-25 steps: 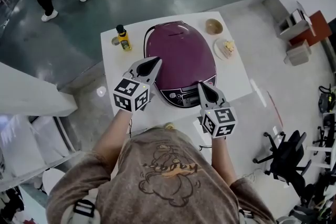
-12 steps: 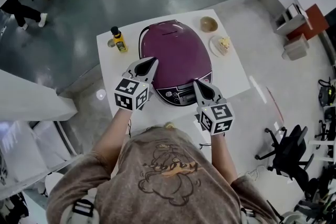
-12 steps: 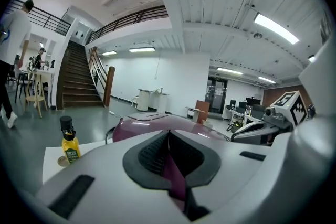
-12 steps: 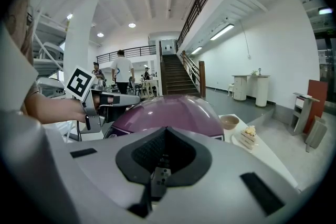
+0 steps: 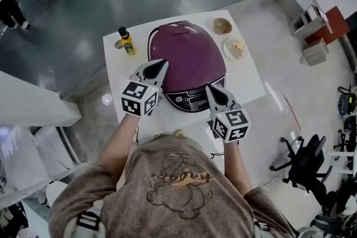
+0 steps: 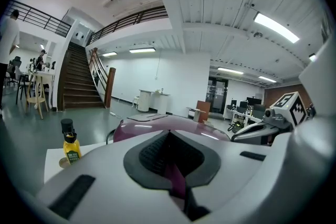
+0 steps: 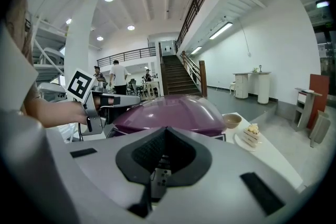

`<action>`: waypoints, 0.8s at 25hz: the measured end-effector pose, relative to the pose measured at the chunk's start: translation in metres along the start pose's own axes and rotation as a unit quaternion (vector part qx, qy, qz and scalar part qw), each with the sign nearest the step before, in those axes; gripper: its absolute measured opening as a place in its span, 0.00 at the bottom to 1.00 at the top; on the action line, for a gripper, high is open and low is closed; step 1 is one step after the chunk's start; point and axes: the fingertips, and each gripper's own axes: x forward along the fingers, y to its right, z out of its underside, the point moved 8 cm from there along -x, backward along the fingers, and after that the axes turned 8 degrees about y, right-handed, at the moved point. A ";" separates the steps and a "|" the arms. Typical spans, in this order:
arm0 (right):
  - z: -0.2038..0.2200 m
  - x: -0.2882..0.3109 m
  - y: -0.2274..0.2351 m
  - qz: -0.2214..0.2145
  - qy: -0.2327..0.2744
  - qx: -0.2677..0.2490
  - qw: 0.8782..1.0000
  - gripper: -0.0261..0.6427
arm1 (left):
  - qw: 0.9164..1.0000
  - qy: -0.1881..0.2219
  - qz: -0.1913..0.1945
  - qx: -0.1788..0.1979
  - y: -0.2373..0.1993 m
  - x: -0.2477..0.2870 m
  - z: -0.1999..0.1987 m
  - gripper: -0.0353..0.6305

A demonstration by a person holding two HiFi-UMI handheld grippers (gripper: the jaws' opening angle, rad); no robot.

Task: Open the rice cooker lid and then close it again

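Note:
The purple rice cooker (image 5: 187,58) stands on the white table (image 5: 251,83) with its lid down. My left gripper (image 5: 163,66) is shut and empty, its tip over the cooker's front left side. In the left gripper view the closed jaws (image 6: 169,136) point at the purple lid (image 6: 168,126). My right gripper (image 5: 208,89) is also shut and empty, its tip by the control panel (image 5: 192,100) at the cooker's front right. The right gripper view shows its jaws (image 7: 165,131) closed before the dome (image 7: 173,113), with the left gripper (image 7: 105,99) off to the left.
A yellow bottle (image 5: 127,40) stands left of the cooker. A small bowl (image 5: 222,25) and a plate with cake (image 5: 237,48) sit at its right. An office chair (image 5: 304,167) is on the floor to the right of the table.
Both grippers stay almost where they were, beside the cooker's front. The person walking at the back left has gone to the picture's left edge.

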 end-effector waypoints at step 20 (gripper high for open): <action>0.001 0.001 0.000 0.002 0.011 -0.004 1.000 0.04 | 0.999 0.033 0.023 0.029 -0.011 0.006 -0.076 0.08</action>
